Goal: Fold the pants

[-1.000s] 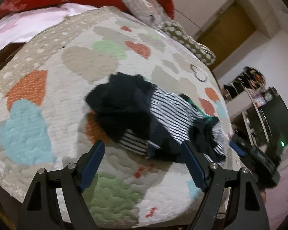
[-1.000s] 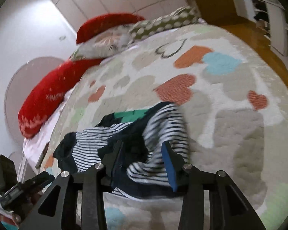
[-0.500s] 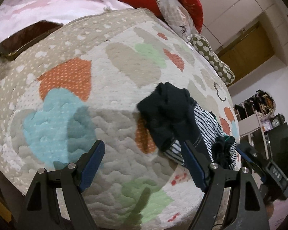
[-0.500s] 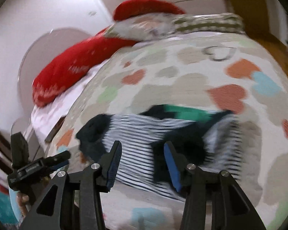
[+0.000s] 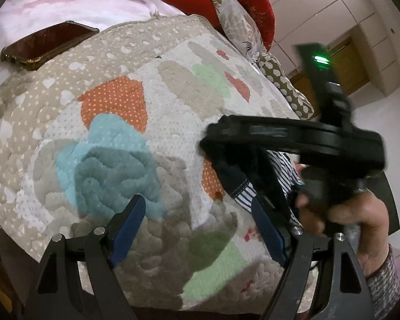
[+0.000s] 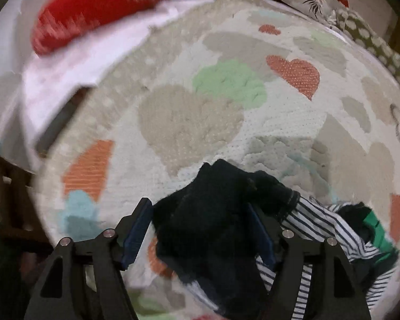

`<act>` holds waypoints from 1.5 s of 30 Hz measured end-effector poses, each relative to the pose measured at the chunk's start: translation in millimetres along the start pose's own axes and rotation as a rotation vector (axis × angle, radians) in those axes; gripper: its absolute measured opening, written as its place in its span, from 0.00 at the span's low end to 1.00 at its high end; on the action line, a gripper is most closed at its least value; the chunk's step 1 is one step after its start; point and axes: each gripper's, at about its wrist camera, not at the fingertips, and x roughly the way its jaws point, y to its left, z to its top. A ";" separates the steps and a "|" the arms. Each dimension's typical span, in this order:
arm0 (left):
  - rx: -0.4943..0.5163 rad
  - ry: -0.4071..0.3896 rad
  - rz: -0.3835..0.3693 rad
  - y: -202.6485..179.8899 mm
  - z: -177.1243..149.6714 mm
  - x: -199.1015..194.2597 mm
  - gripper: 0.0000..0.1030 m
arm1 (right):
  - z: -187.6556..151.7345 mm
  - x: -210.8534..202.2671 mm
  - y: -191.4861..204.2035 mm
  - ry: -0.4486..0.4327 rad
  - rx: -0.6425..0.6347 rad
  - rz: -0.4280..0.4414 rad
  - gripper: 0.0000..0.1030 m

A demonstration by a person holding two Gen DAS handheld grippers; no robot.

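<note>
The pants (image 6: 213,221) are dark navy with a black-and-white striped part and a green band, lying crumpled on the heart-patterned quilt (image 6: 189,122). In the left wrist view only their dark end and a striped edge (image 5: 240,186) show, under the right gripper's black body. My right gripper (image 6: 200,229) is open with its blue pads on either side of the dark end of the pants. My left gripper (image 5: 197,224) is open and empty over the quilt (image 5: 114,138), to the left of the pants.
A phone in a dark red case (image 5: 48,44) lies on the pink sheet at the far left. Red and patterned pillows (image 5: 226,8) line the head of the bed. The person's hand (image 5: 346,213) holds the right gripper close to my left gripper.
The right gripper has swung left along the pants to their dark end, which now sits between its pads. The left gripper has drifted left, so the right gripper and hand now fill its right side.
</note>
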 end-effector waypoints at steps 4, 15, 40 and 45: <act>0.009 0.005 -0.018 -0.6 -3.0 -1.2 0.78 | 0.9 19.1 11.8 0.057 -0.038 -0.099 0.79; 0.064 0.013 -0.002 -18.9 -6.0 5.5 0.78 | -20.0 -40.2 -44.6 -0.117 0.094 0.092 0.31; 0.325 0.142 0.048 -142.0 -33.9 47.7 0.78 | -192.7 -110.2 -272.5 -0.452 0.689 0.287 0.45; 0.422 0.089 0.039 -177.8 -18.5 63.0 0.78 | -217.9 -143.9 -289.0 -0.568 0.739 0.229 0.45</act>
